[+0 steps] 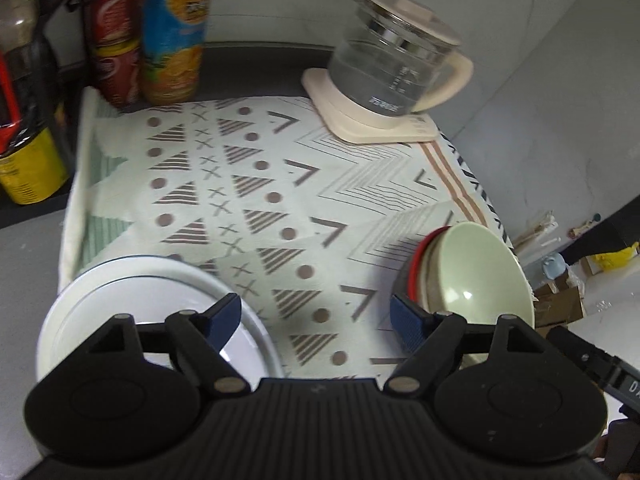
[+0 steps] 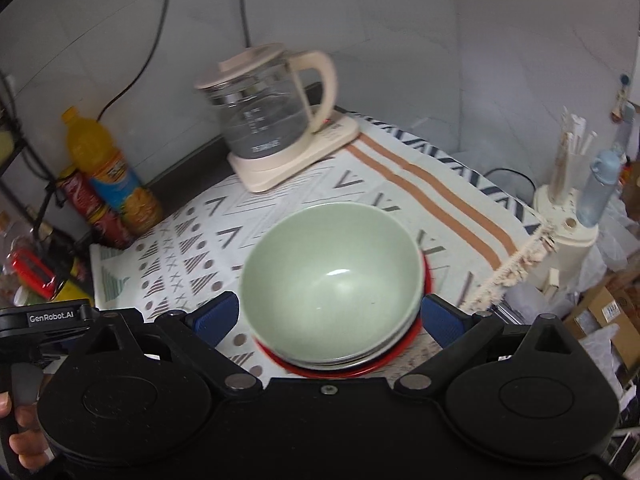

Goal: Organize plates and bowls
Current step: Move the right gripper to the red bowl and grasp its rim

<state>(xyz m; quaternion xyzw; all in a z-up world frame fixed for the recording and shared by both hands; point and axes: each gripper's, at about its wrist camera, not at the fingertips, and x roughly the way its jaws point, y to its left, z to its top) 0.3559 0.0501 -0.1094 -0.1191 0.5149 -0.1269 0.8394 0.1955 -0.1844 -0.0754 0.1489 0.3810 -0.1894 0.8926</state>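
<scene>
Bowls (image 2: pixel 332 276) stacked, lower ones mostly hidden, between the wide, empty right gripper (image 2: pixel 330 314), left gripper (image 1: pixel 316 316) spread, empty, covering plate (image 1: pixel 100 300) partly.

right gripper (image 2: pixel 330 318) jaws wide, straddling green bowl (image 2: pixel 332 276) stacked on red plate (image 2: pixel 320 368), pads not touching. Kettle (image 2: pixel 276 120) far behind.

Surface (image 1: pixel 248 56): dark, covered by a patterned cloth (image 1: pixel 256 200). On cloth: cream kettle base (image 1: pixel 360 120) bearing glass kettle, far corner; white plate (image 1: pixel 120 292), near left; stacked bowls (image 2: pixel 332 276), green uppermost, red lowest. Beside cloth: orange-drink bottle (image 1: pixel 172 32), red cans (image 1: pixel 116 40).
</scene>
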